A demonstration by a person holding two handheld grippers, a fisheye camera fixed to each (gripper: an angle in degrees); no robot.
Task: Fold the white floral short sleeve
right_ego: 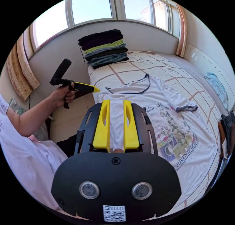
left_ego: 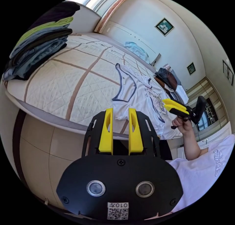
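Shirt: the white floral short sleeve shirt [right_ego: 159, 117] lies spread flat, print side up, on the quilted bed [right_ego: 137, 66]; navy trim edges its collar and sleeve cuffs.
Shirt placement: it lies along the near edge of the bed, with its collar towards the stack of folded clothes [right_ego: 105, 47] near the window [right_ego: 93, 5].
Sleeve: one short sleeve lies out to the side on the quilt, its cuff slightly curled.
Left tool: the left tool [left_ego: 120, 112] has its yellow jaws apart with nothing between them; it is held off the bed's edge, its tips close to the shirt's near sleeve. In the right gripper view it [right_ego: 94, 89] is in a person's hand [right_ego: 62, 94], beside the bed corner.
Right tool: the right tool [right_ego: 116, 104] has its jaws apart and empty, above the shirt's shoulder area. In the left gripper view it [left_ego: 171, 105] is above the shirt's hem end.
Other items: a light blue garment [right_ego: 216, 84] lies at the far side of the bed.
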